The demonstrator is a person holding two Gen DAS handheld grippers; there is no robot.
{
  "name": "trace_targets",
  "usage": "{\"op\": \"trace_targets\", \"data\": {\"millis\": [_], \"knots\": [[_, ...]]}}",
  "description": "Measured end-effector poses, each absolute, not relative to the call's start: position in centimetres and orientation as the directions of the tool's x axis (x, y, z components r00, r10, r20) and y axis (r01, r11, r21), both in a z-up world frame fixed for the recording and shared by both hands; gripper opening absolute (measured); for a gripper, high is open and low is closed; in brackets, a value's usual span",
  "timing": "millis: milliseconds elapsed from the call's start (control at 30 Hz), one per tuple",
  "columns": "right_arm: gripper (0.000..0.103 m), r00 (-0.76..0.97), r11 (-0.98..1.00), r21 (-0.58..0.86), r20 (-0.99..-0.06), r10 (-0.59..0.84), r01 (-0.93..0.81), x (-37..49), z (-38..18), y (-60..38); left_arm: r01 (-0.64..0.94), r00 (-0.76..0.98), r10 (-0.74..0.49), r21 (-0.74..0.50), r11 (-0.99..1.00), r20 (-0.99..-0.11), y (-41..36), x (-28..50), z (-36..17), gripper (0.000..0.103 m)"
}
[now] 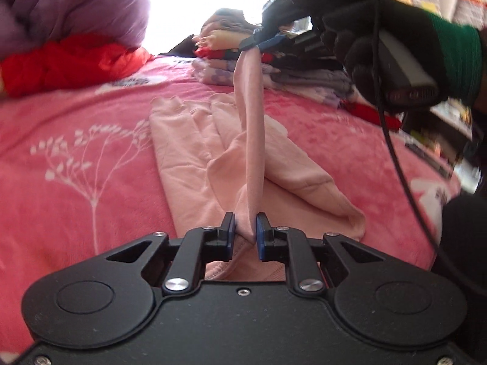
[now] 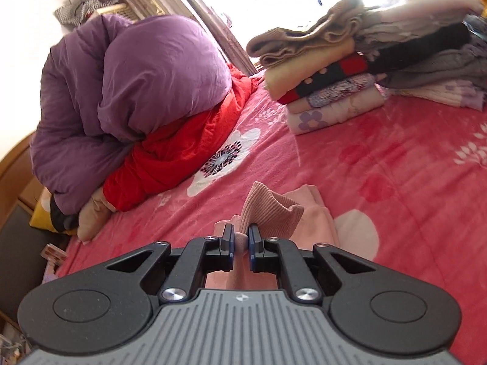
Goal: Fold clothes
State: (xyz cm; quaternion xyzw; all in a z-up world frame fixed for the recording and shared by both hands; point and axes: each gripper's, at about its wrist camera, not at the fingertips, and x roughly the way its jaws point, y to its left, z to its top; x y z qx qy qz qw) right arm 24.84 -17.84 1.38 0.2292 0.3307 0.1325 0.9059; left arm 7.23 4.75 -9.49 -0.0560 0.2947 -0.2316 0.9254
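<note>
A pale pink garment (image 1: 188, 152) lies partly folded on the pink floral blanket (image 1: 76, 182). One of its sleeves (image 1: 254, 121) is pulled up taut between the two grippers. My left gripper (image 1: 246, 231) is shut on the lower end of that sleeve, down by the garment's body. A black-gloved hand (image 1: 380, 45) holds the right gripper (image 1: 258, 42) high above the bed, pinching the sleeve's far end. In the right wrist view the right gripper (image 2: 241, 240) is shut on the ribbed cuff (image 2: 271, 210), with the rest of the garment (image 2: 316, 213) below it.
A stack of folded clothes (image 1: 274, 70) (image 2: 334, 91) sits at the far side of the bed. A purple duvet (image 2: 137, 91) and a red quilt (image 2: 182, 146) are heaped at the head end. A black cable (image 1: 395, 152) hangs from the right hand, and shelves (image 1: 441, 121) stand beyond the bed.
</note>
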Motion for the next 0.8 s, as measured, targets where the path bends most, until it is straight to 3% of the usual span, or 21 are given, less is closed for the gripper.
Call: {"op": "trace_targets", "data": {"millis": [100,300,433,500,667,800], "knots": [[0.011,0.735,0.882,0.456,-0.556,0.387,-0.119,26.1,1.5,-15.1,0.365,0.705,-0.491,-0.331,0.87,-0.512,6.0,7.8,-9.7,0.014],[0.011,0.754,0.873,0.472,-0.529,0.39,-0.12,26.1,1.8,-14.2,0.538,0.603,-0.602,-0.29,0.791,-0.523,5.1,7.3,-9.1,0.016],[0.011,0.795,0.819,0.57,-0.462,0.394,-0.074,21.4,1.6,-18.9,0.585,0.59,-0.699,-0.383,0.715,-0.404,7.2,7.1,-7.6,0.016],[0.011,0.819,0.795,0.604,-0.431,0.379,-0.05,18.9,1.0,-21.9,0.541,0.638,-0.678,-0.415,0.732,-0.365,7.7,8.4,-7.1,0.016],[0.011,0.862,0.749,0.662,-0.365,0.352,-0.026,15.0,-1.1,-27.0,0.442,0.712,-0.508,-0.254,0.861,-0.484,3.9,11.7,-7.6,0.014],[0.011,0.861,0.72,0.694,-0.368,0.352,0.002,13.7,-3.3,-28.5,0.456,0.709,-0.507,-0.23,0.86,-0.49,1.5,13.5,-7.1,0.01]]}}
